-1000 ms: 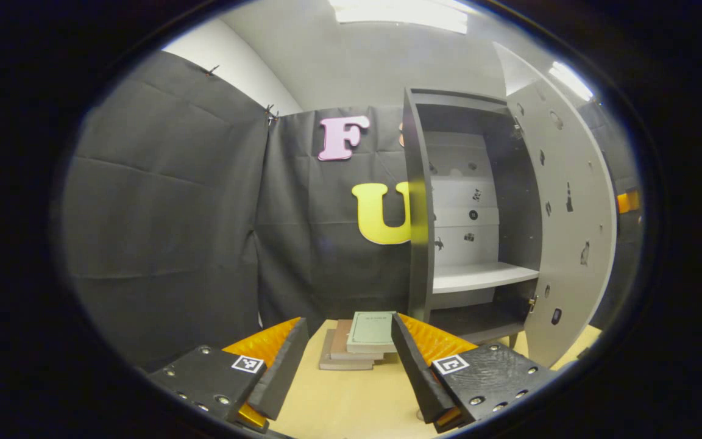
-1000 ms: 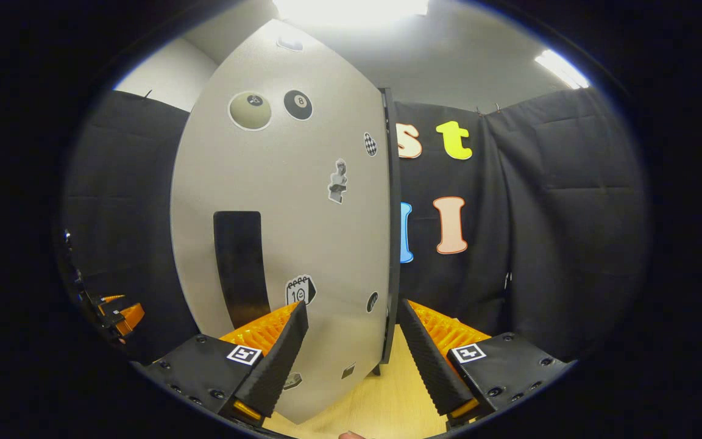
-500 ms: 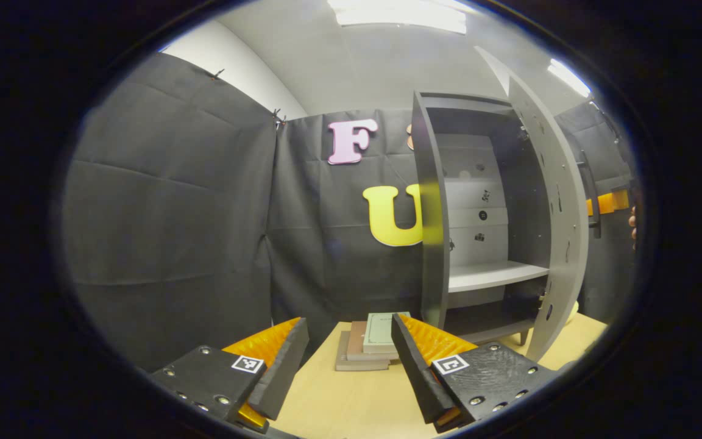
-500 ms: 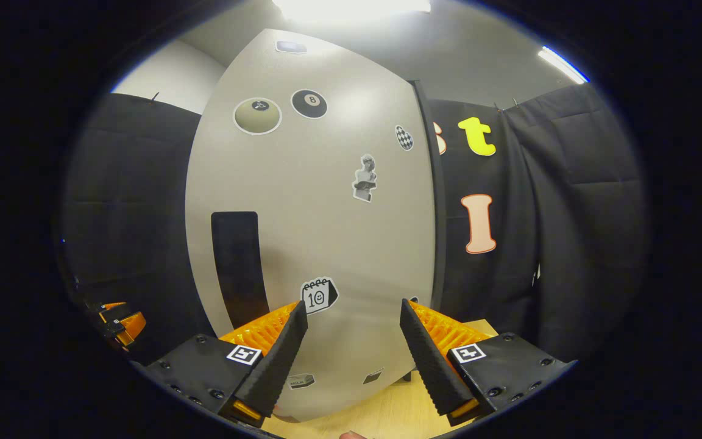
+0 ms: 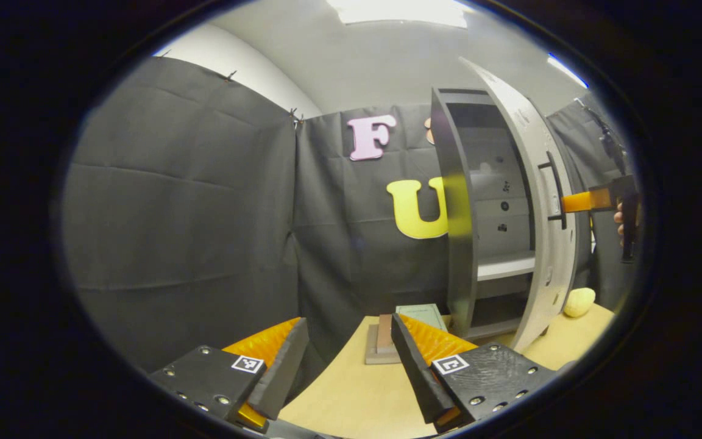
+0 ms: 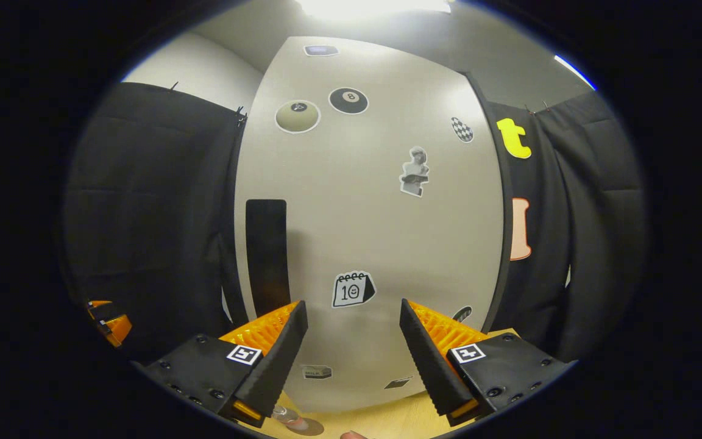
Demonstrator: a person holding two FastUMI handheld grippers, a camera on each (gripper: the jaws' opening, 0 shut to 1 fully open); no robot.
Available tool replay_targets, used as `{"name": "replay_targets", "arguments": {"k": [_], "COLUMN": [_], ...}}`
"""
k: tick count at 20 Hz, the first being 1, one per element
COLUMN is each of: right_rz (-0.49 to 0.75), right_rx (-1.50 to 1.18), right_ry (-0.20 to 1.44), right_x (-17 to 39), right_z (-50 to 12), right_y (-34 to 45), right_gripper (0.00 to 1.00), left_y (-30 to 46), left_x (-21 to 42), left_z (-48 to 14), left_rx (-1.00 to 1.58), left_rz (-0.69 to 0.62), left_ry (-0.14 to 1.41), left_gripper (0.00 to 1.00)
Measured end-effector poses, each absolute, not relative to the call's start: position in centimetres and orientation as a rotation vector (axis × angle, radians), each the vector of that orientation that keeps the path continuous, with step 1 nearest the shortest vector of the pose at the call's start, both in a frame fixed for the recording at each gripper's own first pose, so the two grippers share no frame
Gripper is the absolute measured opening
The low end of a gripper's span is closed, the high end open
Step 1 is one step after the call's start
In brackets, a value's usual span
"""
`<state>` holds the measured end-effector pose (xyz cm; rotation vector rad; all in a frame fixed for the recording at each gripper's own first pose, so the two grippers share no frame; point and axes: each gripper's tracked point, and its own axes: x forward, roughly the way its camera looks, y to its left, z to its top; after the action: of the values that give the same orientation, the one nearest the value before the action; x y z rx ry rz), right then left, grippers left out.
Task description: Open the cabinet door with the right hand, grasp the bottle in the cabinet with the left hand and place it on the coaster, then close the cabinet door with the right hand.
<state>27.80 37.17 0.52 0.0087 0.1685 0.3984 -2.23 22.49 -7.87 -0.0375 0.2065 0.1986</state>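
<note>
The grey cabinet (image 5: 459,213) stands at the right in the left gripper view, its door (image 5: 540,201) swung most of the way to it, leaving a narrow gap onto a white shelf (image 5: 505,266). My right gripper (image 5: 576,201) is open, with its fingertips against the door's outer face beside the black handle (image 5: 555,189). In the right gripper view the stickered door (image 6: 387,231) is close ahead of my open right gripper (image 6: 351,356), with the handle (image 6: 267,256) to the left. A brown disc (image 6: 302,425) bearing something clear sits at the bottom edge. My left gripper (image 5: 345,360) is open and holds nothing.
A stack of books (image 5: 397,335) lies on the wooden table (image 5: 351,396) left of the cabinet. A pale yellow round thing (image 5: 578,302) rests on the table right of the door. My left gripper (image 6: 110,317) shows far left, beyond the door.
The door has swung from wide open to nearly shut, with the right gripper following against its outer face. The left gripper has drawn back to the left, shifting the cabinet rightward in its view.
</note>
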Motion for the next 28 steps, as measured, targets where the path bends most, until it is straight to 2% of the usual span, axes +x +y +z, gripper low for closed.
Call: {"name": "replay_targets", "arguments": {"k": [5,7,13,21,22,25,27,28], "right_rz": [0.372,0.374,0.368,0.332,0.318,0.290,0.263,0.248], "right_rx": [0.023,0.032,0.051,0.003,-0.010,-0.042,-0.067,-0.077], "right_ry": [0.184,0.188,0.204,0.191,0.183,0.161,0.141,0.130], "right_x": [28.4,28.2,27.8,23.2,22.7,21.2,20.3,19.9], "right_z": [0.3,0.2,0.1,1.2,1.4,1.9,2.2,2.4], "right_y": [37.9,37.9,36.5,29.2,28.1,24.6,22.2,21.1], "right_gripper": [0.97,0.97,0.97,0.97,0.97,0.97,0.97,0.97], "left_y": [22.3,21.6,18.8,14.8,14.5,12.8,11.0,10.3], "left_x": [-2.5,-2.1,-0.4,2.0,2.6,3.6,4.2,4.5], "left_z": [-8.0,-7.9,-6.6,-3.1,-3.1,-2.7,-2.4,-2.3], "left_rx": [-0.030,-0.027,-0.020,0.014,0.015,0.018,0.008,0.004], "left_rz": [0.197,0.184,0.138,0.087,0.079,0.060,0.041,0.032], "left_ry": [0.218,0.215,0.192,0.132,0.125,0.118,0.120,0.120], "left_gripper": [0.82,0.85,0.82,0.82,0.84,0.82,0.84,0.82]}}
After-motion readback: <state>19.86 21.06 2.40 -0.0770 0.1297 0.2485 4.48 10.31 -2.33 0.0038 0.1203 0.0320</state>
